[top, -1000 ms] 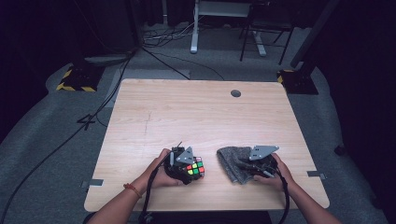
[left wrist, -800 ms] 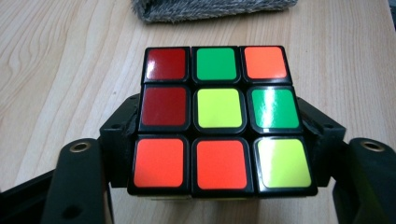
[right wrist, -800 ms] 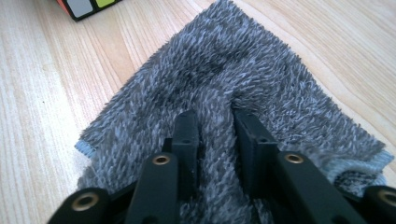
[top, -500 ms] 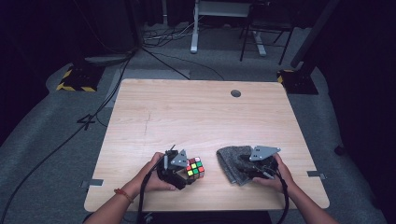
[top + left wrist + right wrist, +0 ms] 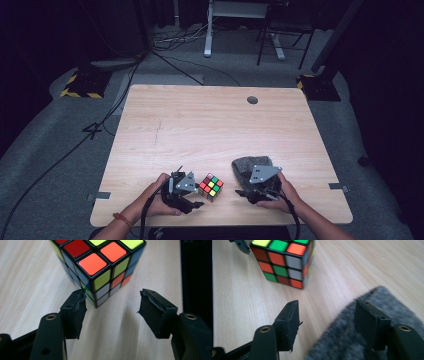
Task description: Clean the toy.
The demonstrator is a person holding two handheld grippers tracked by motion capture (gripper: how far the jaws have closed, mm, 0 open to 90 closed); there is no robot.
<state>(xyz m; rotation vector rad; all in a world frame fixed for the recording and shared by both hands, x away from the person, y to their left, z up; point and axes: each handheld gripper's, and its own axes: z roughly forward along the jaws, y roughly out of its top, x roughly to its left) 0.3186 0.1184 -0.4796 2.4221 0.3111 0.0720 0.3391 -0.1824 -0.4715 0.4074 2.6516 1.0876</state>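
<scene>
Multicoloured 3x3 puzzle cube point(image 5: 211, 186) sits flat on the light wooden table point(image 5: 210, 130), near the front edge, between the two hands. Left gripper point(image 5: 192, 200) is just beside the cube on its left; in the left gripper view its jaws stand apart with nothing between them, one jaw tip close against the cube's point(image 5: 100, 267) lower corner, contact unclear. Cube is free, not clamped. Right gripper point(image 5: 250, 192) sits over the near part of a grey fuzzy cloth point(image 5: 250, 167) lying crumpled to the right of the cube. In the right gripper view its jaws are also apart: one over bare table, the other over the cloth point(image 5: 362, 340), not pinching it. Cube point(image 5: 284, 261) and cloth lie near each other, not touching.
</scene>
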